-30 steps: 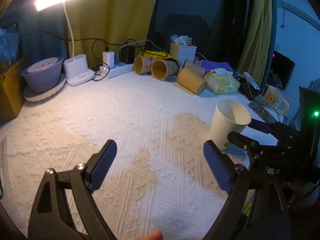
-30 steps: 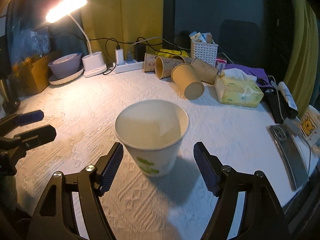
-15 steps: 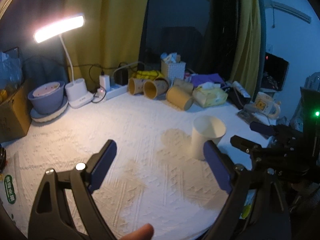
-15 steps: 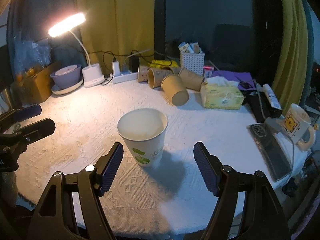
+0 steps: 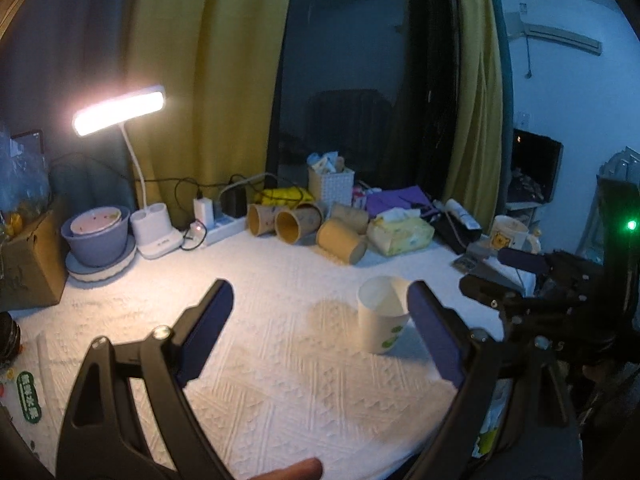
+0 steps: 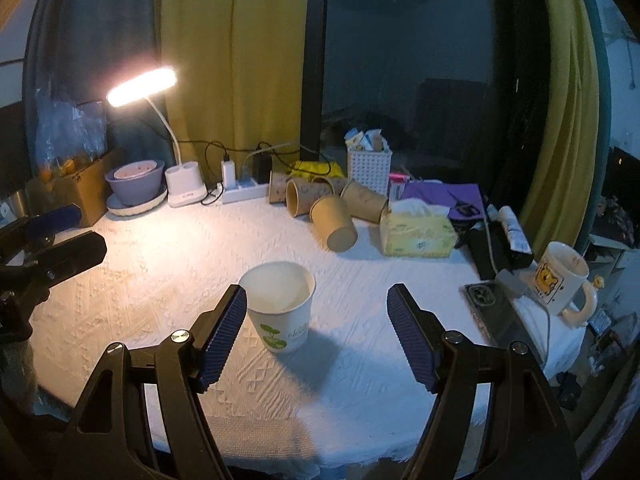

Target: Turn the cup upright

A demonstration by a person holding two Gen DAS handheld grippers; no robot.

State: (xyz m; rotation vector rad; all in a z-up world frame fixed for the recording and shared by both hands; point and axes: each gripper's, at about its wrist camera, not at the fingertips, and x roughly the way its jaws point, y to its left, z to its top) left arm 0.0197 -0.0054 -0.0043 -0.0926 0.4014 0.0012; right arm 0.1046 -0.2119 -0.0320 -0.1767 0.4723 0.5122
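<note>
- The white paper cup [image 6: 280,306] stands upright on the bench [image 6: 160,264], mouth up, a green leaf print on its side, casting a shadow to its right.
- The right gripper [image 6: 314,330] hangs just in front of the cup with its jaws spread wide and nothing between them; the left pad sits just beside the cup's wall in this view, and I cannot tell whether it touches.
- The left gripper [image 5: 320,336] is also wide apart and empty, off to the left of the cup; from its camera the cup [image 5: 382,314] shows partly behind its right finger.
- A white textured cloth [image 6: 360,360] covers the bench, with a darker tan patch [image 5: 332,312] just left of the cup.
- At the back, well apart from the cup, several brown paper cups [image 6: 334,220] lie on their sides in a cluster.
- Beside them sit a yellow tissue box [image 6: 418,230] and a white slotted basket [image 6: 369,170].
- A lit desk lamp [image 6: 142,86] stands at the back left, near a purple bowl [image 6: 134,182] and a power strip [image 6: 244,192].
- On the right edge stands a bear-printed mug [image 6: 560,284], with a phone [image 6: 486,300] lying flat nearby.
- Yellow curtains [image 6: 232,60] hang behind.
</note>
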